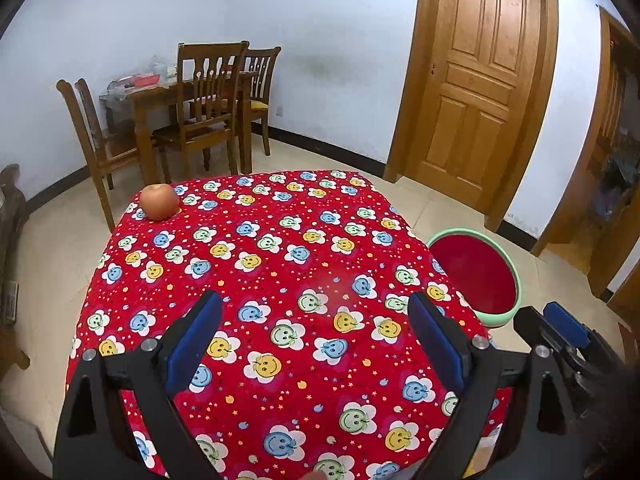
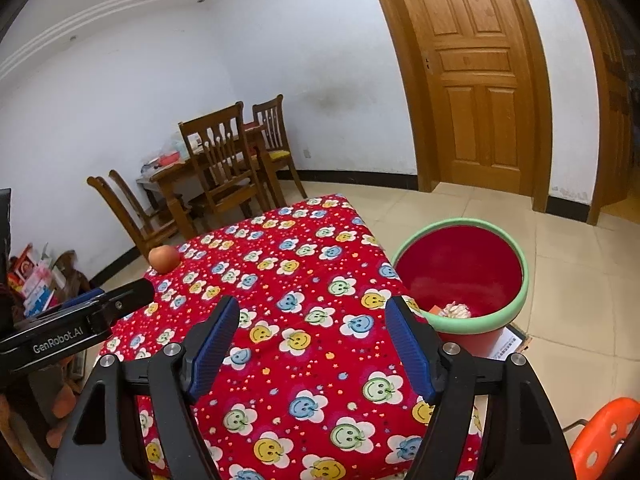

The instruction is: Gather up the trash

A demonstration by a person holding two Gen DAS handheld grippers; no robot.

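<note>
A red bin with a green rim [image 1: 505, 316] [image 2: 480, 322] stands on the floor at the table's right side; crumpled pale trash [image 2: 454, 311] lies in its bottom. An apple [image 1: 159, 201] [image 2: 164, 258] sits at the far left corner of the table with the red smiley cloth [image 1: 280, 280] [image 2: 300, 320]. My left gripper [image 1: 316, 316] is open and empty above the near part of the cloth. My right gripper [image 2: 312, 322] is open and empty over the cloth, left of the bin. Each gripper shows at the edge of the other's view.
A wooden dining table with chairs [image 1: 192, 116] [image 2: 216, 176] stands behind by the wall. A closed wooden door [image 1: 476, 80] [image 2: 480, 80] is at the right. An orange stool [image 2: 600, 436] is at the near right. Boxes and clutter [image 2: 36, 280] lie on the left floor.
</note>
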